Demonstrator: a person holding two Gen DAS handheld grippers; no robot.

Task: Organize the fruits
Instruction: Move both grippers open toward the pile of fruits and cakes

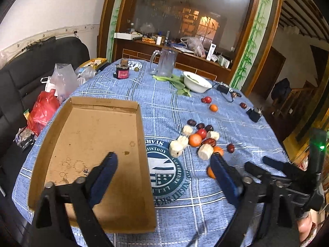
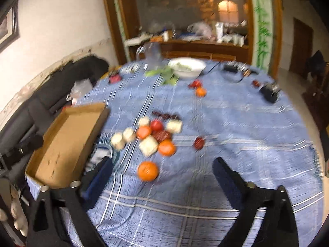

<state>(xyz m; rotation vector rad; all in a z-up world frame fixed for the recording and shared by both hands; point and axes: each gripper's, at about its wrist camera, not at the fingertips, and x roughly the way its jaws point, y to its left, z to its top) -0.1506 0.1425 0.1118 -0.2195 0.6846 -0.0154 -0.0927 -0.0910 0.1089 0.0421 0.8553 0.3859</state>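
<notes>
An empty cardboard tray (image 1: 92,144) lies on the blue plaid tablecloth (image 1: 164,107); it also shows in the right wrist view (image 2: 67,142). To its right lies a pile of fruit (image 1: 197,140): oranges, red tomatoes, dark dates and pale cut chunks. One orange (image 2: 148,170) lies nearest, between my right gripper's fingers but ahead of them. My left gripper (image 1: 164,160) is open and empty, its left finger over the tray. My right gripper (image 2: 162,164) is open and empty above the cloth; it shows at the right in the left wrist view (image 1: 267,164).
A white bowl (image 1: 197,81), greens (image 1: 174,80), a glass jug (image 1: 166,61) and a red jar (image 1: 122,70) stand at the far side. A tomato and an orange (image 1: 213,107), stray dates (image 1: 243,105) and black chargers (image 1: 254,114) lie to the right. Bags sit on the black sofa (image 1: 43,107).
</notes>
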